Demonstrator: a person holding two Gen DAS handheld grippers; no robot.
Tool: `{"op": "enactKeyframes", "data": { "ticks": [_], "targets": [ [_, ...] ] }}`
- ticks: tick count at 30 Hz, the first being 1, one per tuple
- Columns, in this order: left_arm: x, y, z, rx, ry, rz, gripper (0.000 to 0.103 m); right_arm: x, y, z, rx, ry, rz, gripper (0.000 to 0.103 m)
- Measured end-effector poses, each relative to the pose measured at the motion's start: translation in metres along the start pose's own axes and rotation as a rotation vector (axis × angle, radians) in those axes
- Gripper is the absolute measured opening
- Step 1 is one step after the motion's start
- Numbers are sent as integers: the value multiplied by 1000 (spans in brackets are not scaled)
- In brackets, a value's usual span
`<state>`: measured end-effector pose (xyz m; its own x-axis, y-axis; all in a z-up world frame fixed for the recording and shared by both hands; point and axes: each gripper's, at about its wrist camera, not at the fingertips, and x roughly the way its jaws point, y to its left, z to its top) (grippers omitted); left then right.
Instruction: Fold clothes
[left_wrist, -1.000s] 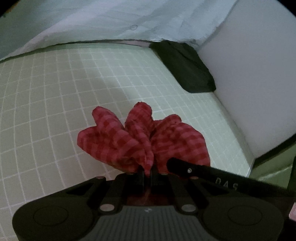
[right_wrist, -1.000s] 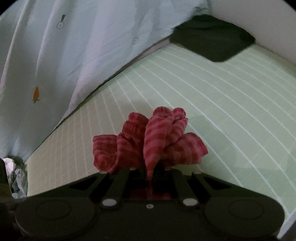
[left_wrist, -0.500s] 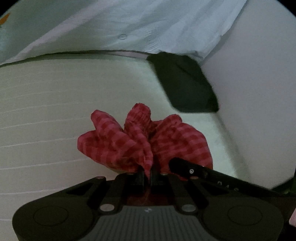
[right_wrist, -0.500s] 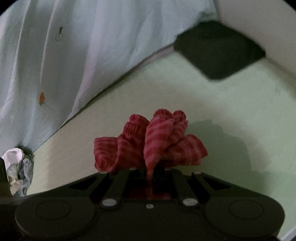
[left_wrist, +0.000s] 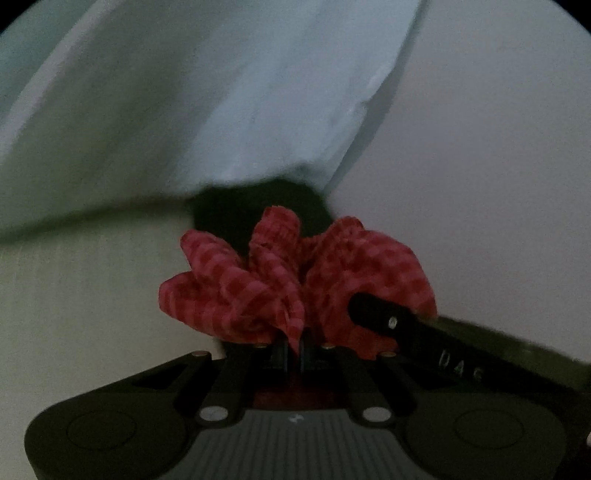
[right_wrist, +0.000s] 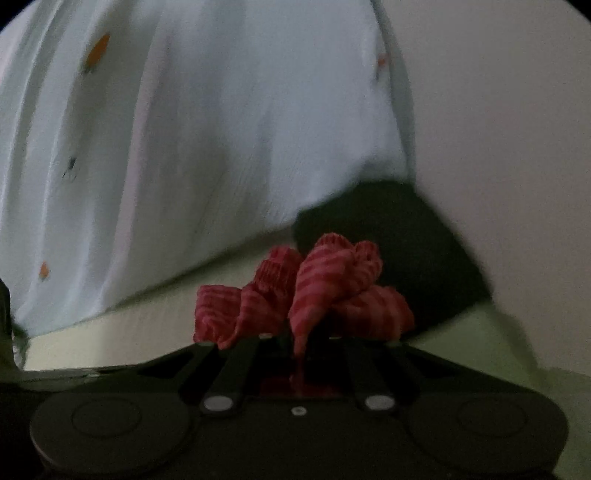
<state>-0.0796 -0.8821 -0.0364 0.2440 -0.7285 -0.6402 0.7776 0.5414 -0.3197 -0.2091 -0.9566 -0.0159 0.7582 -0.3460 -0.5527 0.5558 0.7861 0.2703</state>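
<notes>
My left hand-held gripper is clamped tight on a bunched red-and-pink checked cloth, and my right hand-held gripper pinches the same cloth, which puffs out just past both sets of fingers above the pale green desk. Beyond lies a folded black garment, then a light blue sheet with small orange prints.

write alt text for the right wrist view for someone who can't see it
The right tool is shut on a bunched red checked cloth. Behind it lie a dark folded garment on a pale green mat and a white sheet with small orange prints.
</notes>
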Motion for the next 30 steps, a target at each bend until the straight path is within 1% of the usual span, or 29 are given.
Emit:
{"op": "enactKeyframes", "data": {
  "ticks": [2, 3, 4, 6, 7, 8, 9, 10, 11, 12, 13, 14, 16, 18, 20, 21, 23, 24, 26, 30],
  "targets": [
    [20, -4, 22, 29, -26, 6, 7, 15, -14, 24, -18, -38, -11, 6],
    [32, -4, 33, 36, -29, 23, 8, 23, -20, 33, -27, -53, -19, 6],
    [43, -1, 41, 41, -27, 49, 13, 32, -27, 43, -37, -67, -28, 7],
    [66, 10, 51, 49, -2, 107, 19, 61, -44, 58, -25, -60, -90, 13],
    [78, 17, 55, 53, 15, 138, 26, 75, -51, 59, -27, -47, -129, 19],
    [90, 24, 58, 57, 33, 170, 36, 88, -57, 60, -31, -32, -170, 27],
    [96, 32, 58, 54, 50, 204, 42, 101, -64, 61, -35, -18, -211, 32],
    [101, 40, 56, 40, 64, 230, 50, 108, -71, 59, -44, -2, -235, 39],
    [104, 48, 54, 24, 76, 251, 56, 110, -74, 55, -53, 6, -241, 44],
    [103, 55, 50, 5, 81, 251, 59, 112, -76, 51, -61, 12, -245, 48],
    [101, 62, 44, -18, 90, 247, 64, 110, -78, 47, -57, 14, -244, 58],
    [100, 68, 38, -31, 101, 247, 66, 109, -80, 42, -51, 16, -243, 66],
    [91, 71, 28, -30, 115, 254, 68, 102, -78, 32, -47, 16, -244, 71],
    [76, 69, 16, -9, 112, 249, 73, 89, -72, 22, -50, 14, -248, 74],
    [57, 67, 4, 13, 99, 242, 79, 74, -63, 13, -41, 3, -253, 86],
    [44, 62, -1, 24, 89, 240, 81, 64, -60, 9, -34, -1, -253, 88],
    [19, 54, -13, 46, 67, 234, 89, 44, -51, -1, -20, -7, -252, 89],
    [6, 49, -19, 71, 50, 221, 92, 34, -46, -6, -15, -9, -251, 90],
    [-13, 44, -31, 99, 32, 209, 102, 14, -36, -15, -16, -14, -264, 100],
    [-43, 39, -58, 124, 18, 203, 103, -24, -16, -37, -39, -31, -273, 103]
  ]
}}
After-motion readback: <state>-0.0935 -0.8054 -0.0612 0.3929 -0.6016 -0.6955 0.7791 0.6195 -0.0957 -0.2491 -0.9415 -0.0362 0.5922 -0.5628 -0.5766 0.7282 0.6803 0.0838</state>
